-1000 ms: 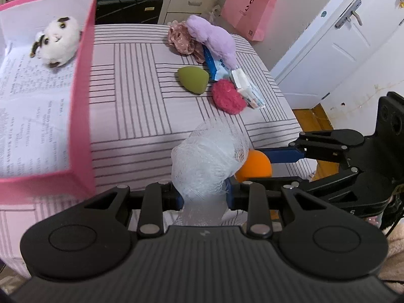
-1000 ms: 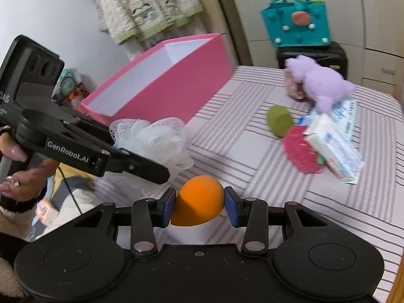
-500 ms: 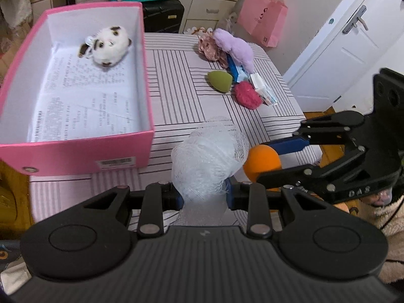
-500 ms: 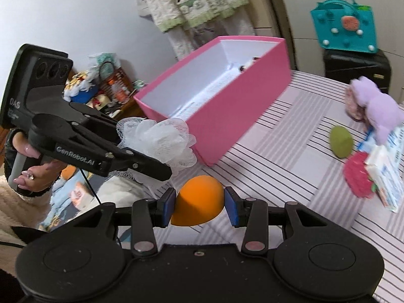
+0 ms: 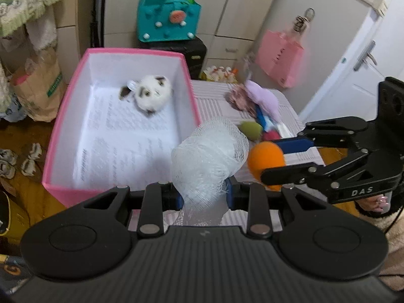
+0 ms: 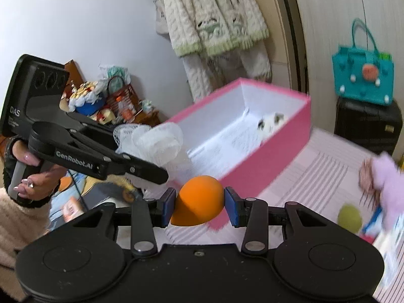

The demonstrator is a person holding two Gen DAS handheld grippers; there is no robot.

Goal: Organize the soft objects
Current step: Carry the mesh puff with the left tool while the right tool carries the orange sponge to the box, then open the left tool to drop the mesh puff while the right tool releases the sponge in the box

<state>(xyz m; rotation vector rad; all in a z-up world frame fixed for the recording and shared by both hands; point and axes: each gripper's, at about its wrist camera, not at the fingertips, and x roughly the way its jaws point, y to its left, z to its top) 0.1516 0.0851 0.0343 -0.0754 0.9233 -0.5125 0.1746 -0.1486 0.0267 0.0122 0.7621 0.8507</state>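
My left gripper [image 5: 204,194] is shut on a white mesh bath pouf [image 5: 209,156], held above the near right corner of the pink box [image 5: 118,192]. Beside it my right gripper [image 6: 199,207] is shut on an orange egg-shaped sponge [image 6: 198,204]; the same sponge [image 5: 265,159] shows in the left wrist view. A white and brown plush animal [image 5: 151,94] lies at the far end of the box on its paper-lined floor. On the striped table [image 5: 214,96] remain a purple plush [image 5: 262,98], a green sponge [image 5: 251,130] and a red puff [image 5: 271,135].
A teal bag [image 5: 168,20] stands on a black case behind the table, and a pink bag [image 5: 280,55] hangs at the right. Small cartons [image 6: 391,240] lie by the purple plush. A paper sack [image 5: 38,88] and clutter fill the floor left of the box.
Both grippers have risen and drawn back with their loads. The pink box has come fully into view below them and the table's loose items look smaller and farther.
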